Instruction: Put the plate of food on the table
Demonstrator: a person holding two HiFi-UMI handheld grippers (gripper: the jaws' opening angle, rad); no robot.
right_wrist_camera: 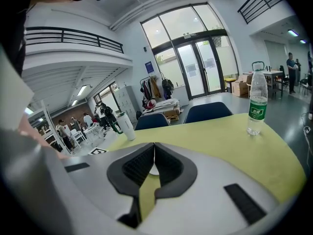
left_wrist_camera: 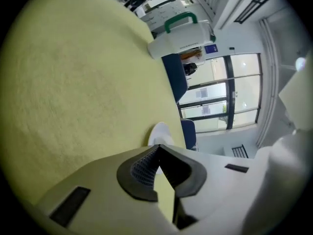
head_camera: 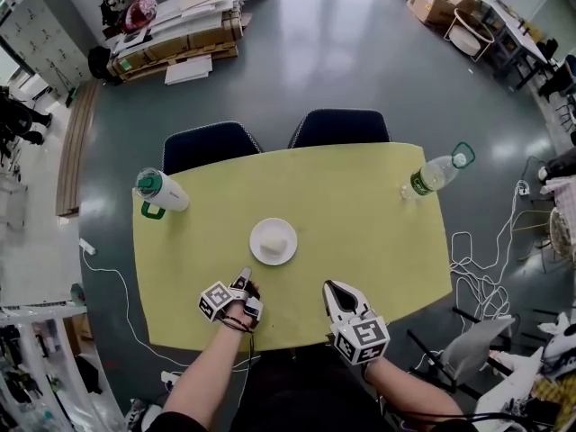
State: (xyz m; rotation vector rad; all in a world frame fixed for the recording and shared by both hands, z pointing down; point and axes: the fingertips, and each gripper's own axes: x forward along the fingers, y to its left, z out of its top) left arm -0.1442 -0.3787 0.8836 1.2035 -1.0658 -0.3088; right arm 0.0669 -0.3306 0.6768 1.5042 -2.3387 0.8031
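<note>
A white plate with a pale lump of food rests on the yellow table, a little in front of its middle. My left gripper lies on the table just in front-left of the plate, jaws shut and empty. My right gripper sits in front-right of the plate, apart from it, also shut with nothing held. In the left gripper view the jaws meet at their tips and the plate shows just beyond them. In the right gripper view the jaws are together too.
A white tumbler with a green handle lies at the table's far left. A clear water bottle with a green label is at the far right. Two dark blue chairs stand behind the table. White cables trail on the floor to the right.
</note>
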